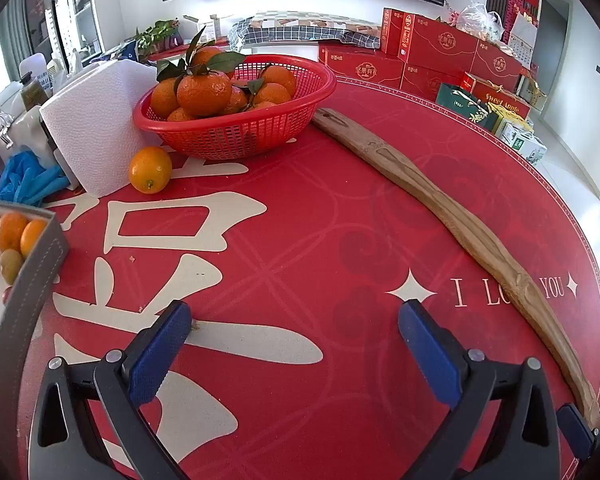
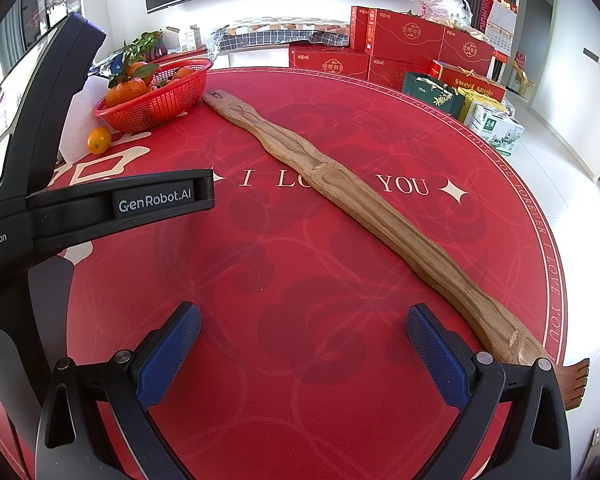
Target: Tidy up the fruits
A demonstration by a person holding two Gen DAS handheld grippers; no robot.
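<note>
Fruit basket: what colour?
Red plastic mesh basket, holding oranges; clearest in the left wrist view.

Left gripper [image 1: 294, 322]: jaws spread wide, nothing between the blue pads, held low above the red tablecloth [image 1: 300, 240]. Right gripper [image 2: 302, 326]: jaws likewise wide apart and empty, low over the same tablecloth, just right of the left gripper's body.

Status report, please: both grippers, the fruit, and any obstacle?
Left gripper open, empty. Right gripper open, empty. Loose orange on table beside red basket. Long wooden stick lies across the table.
</note>
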